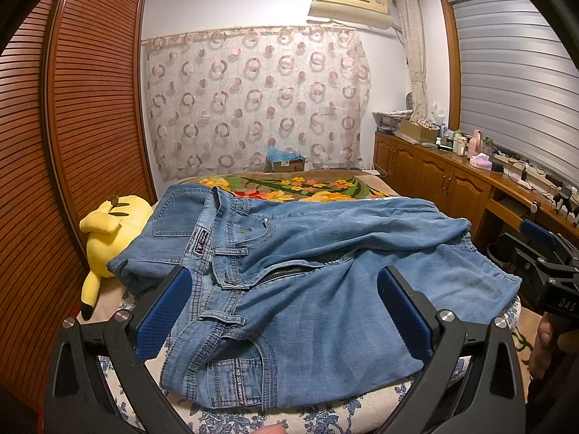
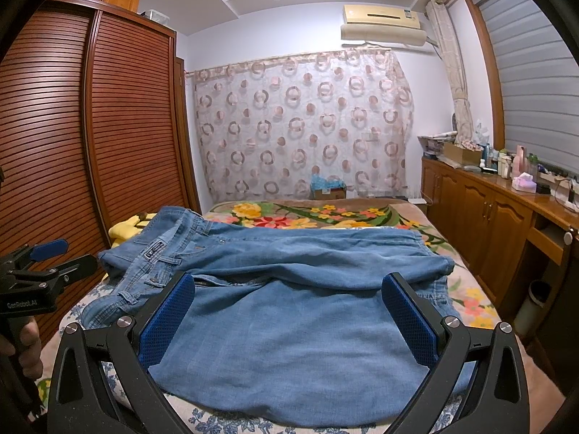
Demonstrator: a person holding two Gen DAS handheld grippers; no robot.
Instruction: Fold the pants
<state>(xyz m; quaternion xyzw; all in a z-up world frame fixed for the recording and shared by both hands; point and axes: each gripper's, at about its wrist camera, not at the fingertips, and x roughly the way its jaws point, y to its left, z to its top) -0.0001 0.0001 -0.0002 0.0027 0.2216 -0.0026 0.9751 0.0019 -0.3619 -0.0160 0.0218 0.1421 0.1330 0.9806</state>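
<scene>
Left wrist view: the left gripper [image 1: 282, 296] hovers low over the waistband end of the blue pants [image 1: 307, 271], blue pads [image 1: 163, 311] spread wide with nothing between them. The pants lie across the bed [image 2: 325, 217], legs running to the right. The right gripper [image 2: 289, 307] hangs above the leg fabric, its fingers likewise parted and empty. A yellow plush toy [image 1: 108, 231] sits just beside the waistband, near the wardrobe [image 1: 72, 126]; the wooden cabinet [image 2: 481, 206] borders the bed's right side.
</scene>
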